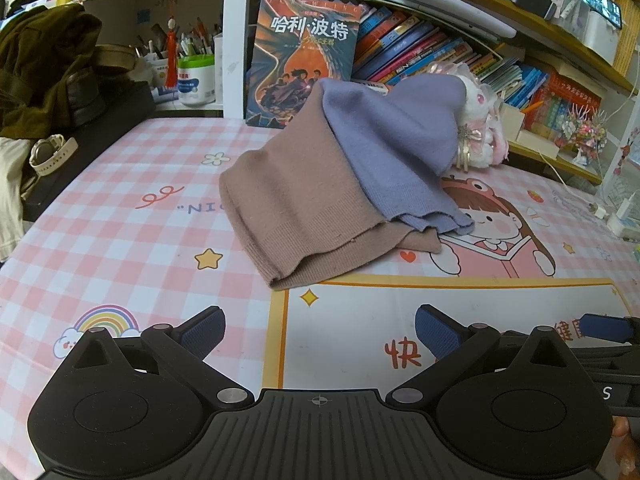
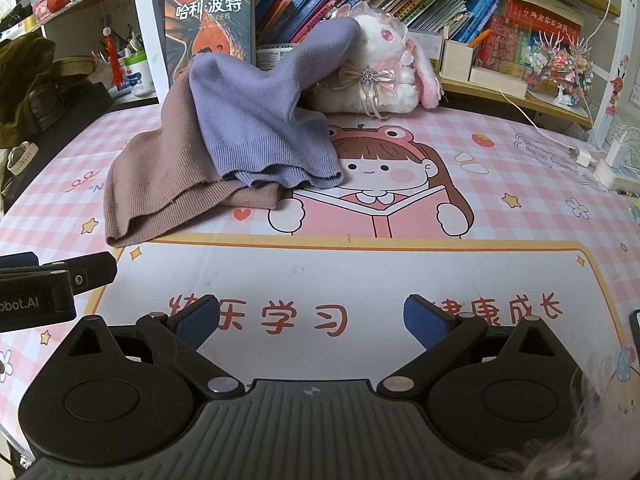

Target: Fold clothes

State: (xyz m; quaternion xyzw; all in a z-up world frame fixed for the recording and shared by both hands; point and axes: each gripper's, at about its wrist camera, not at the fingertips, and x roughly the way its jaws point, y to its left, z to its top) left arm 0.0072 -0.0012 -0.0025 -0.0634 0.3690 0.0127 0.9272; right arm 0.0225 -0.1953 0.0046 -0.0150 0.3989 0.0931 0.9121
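A brown knit garment lies heaped on the desk mat, with a purple knit garment draped over its right half and leaning up on a plush rabbit. My left gripper hovers open near the front of the mat, well short of the brown hem, nothing between its blue pads. My right gripper is open too, over the white panel with red characters, to the right of the clothes. In the right wrist view the left gripper's fingertips show at the left edge.
The pink checked desk mat covers the desk. A standing book, shelves of books and pen pots line the back. An olive garment and a watch lie at the left. A charger and cable lie right.
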